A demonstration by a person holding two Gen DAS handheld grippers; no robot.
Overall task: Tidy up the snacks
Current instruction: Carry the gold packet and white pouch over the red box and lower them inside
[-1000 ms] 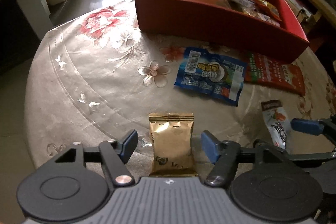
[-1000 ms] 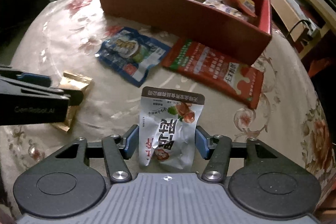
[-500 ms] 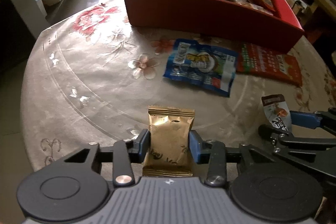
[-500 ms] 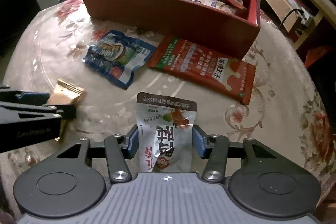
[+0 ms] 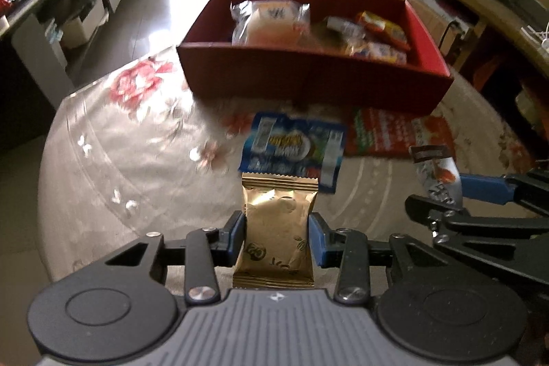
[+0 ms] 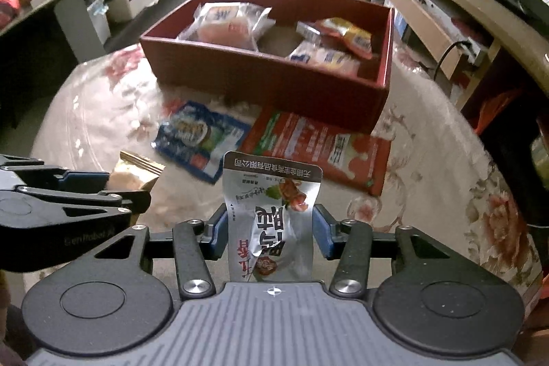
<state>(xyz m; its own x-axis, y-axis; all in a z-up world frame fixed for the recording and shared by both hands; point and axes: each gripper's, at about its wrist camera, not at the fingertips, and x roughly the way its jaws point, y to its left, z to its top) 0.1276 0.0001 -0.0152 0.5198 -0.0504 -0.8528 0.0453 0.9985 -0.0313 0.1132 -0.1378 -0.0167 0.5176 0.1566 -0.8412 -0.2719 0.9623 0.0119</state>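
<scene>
Snacks are gripped: my left gripper (image 5: 277,237), tilted down, closes its jaws on the gold packet (image 5: 276,230); my right gripper (image 6: 270,230) clamps the silver pouch (image 6: 271,218). Both long axes point far, toward the red box (image 5: 308,81).

Gold packet (image 5: 277,230) — lower seam hidden behind left gripper (image 5: 277,237) body. Silver pouch (image 6: 271,222) — bottom hidden likewise behind right gripper (image 6: 271,228). Blue packet (image 5: 291,148) print smeared by blur, unreadable. Snacks inside red box (image 5: 308,74) too blurred to identify.
</scene>
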